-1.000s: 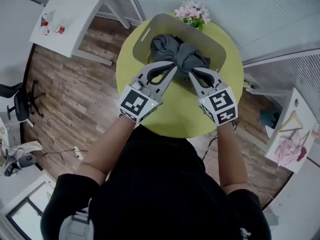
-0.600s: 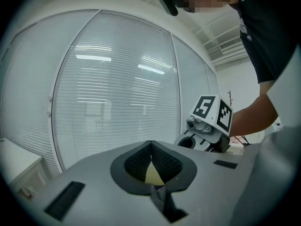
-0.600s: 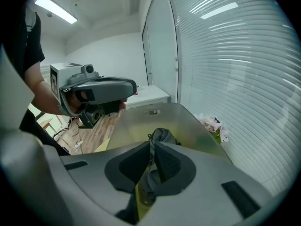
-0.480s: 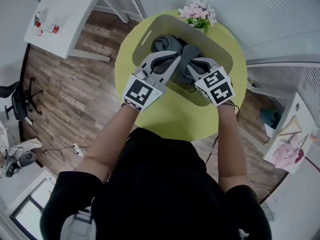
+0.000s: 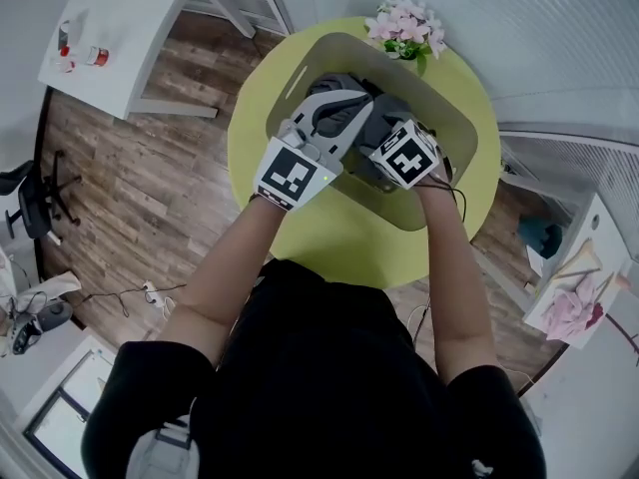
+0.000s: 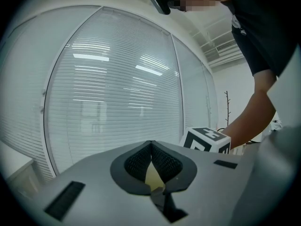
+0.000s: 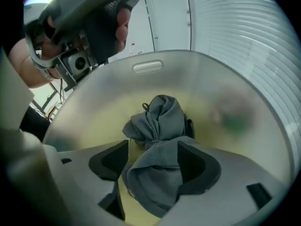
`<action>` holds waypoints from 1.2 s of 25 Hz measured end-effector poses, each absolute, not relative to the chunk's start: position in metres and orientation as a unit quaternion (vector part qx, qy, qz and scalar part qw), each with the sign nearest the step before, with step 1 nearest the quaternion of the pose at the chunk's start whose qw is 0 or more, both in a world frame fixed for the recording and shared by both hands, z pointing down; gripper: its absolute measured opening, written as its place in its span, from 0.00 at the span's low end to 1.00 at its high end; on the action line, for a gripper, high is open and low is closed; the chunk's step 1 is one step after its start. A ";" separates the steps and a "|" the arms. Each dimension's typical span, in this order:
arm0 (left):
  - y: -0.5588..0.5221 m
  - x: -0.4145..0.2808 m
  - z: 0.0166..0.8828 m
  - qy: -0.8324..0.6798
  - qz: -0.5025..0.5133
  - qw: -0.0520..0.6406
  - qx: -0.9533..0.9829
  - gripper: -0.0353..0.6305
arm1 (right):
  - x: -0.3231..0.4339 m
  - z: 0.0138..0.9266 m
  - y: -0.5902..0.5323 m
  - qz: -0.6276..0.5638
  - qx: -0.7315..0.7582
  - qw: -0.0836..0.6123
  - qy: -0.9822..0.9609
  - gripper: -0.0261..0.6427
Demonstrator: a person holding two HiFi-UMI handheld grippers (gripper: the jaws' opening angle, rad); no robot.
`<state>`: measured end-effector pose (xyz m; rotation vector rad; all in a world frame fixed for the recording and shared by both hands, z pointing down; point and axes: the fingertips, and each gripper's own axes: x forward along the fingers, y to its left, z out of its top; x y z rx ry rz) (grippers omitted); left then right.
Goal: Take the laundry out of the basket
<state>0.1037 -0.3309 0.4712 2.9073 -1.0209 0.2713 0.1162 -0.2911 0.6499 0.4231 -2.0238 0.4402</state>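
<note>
Sitting on the round table (image 5: 349, 247), the basket (image 5: 451, 108) contains the grey garment (image 7: 160, 121), bunched on its floor; nothing is out yet and the whole lift is outstanding. Right gripper (image 7: 153, 165) is low inside the basket, jaws opening, cloth loose between its spread fingers (image 7: 110, 161). Left gripper (image 6: 151, 149) hangs above, fingers (image 6: 138, 161) pressed together, empty.

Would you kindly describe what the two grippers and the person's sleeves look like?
Both the left gripper and the right gripper are light grey plastic, with dark pads on the jaws. Each carries a white cube printed with black square markers. The person wears a black short-sleeved top.
</note>
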 end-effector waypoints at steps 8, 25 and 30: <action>-0.352 0.108 0.476 -0.331 0.077 0.030 0.940 0.07 | 0.112 0.701 -0.293 0.204 0.140 0.542 -0.803 0.68; -0.379 0.103 0.497 -0.339 0.084 0.031 0.936 0.07 | 0.116 0.783 -0.298 0.207 0.132 0.603 -0.759 0.79; -0.382 0.100 0.503 -0.345 0.087 0.034 0.934 0.07 | 0.113 0.791 -0.296 0.210 0.120 0.600 -0.763 0.79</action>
